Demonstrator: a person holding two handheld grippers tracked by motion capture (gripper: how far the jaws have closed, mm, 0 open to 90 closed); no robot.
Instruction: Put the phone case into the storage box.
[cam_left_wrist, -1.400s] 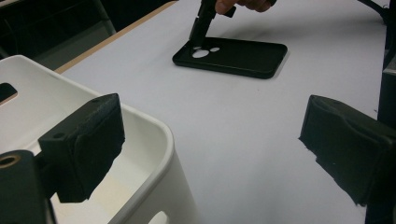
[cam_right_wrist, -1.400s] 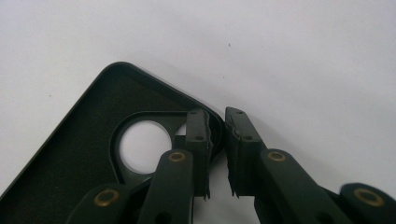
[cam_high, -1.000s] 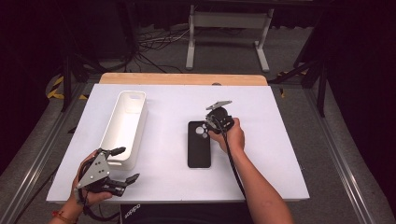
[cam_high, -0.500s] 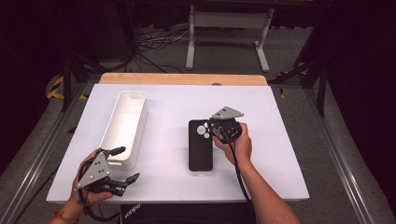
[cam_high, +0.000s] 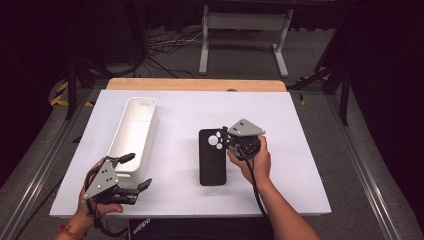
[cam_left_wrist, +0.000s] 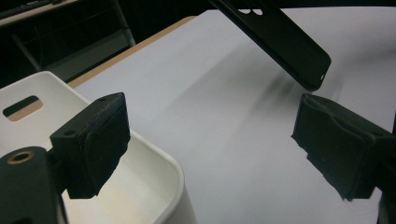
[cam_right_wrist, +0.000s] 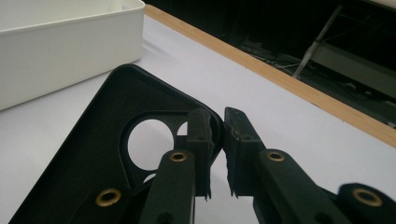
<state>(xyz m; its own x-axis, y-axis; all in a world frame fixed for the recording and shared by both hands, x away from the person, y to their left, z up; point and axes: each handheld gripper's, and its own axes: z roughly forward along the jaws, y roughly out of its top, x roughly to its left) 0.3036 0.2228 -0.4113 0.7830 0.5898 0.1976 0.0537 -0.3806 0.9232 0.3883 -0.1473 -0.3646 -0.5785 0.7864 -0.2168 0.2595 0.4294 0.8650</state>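
Where right tongs (cam_right_wrist: 215, 135) pinch phone case (cam_high: 212, 159), rim hidden.

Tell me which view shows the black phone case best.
The high view: the whole phone case shows there on the white table, with the right gripper pinching its camera-hole corner. The right gripper view shows just that corner close up inside the jaws. The left gripper view catches one end, raised off the table.

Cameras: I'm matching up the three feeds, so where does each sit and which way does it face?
High view: above the person's side, looking forward and down on the table; forearms, both grippers.
Left gripper view: between open jaws, toward the white bin and phone case.
Right gripper view: jaws pinching the case's edge.
All three share case and bin.
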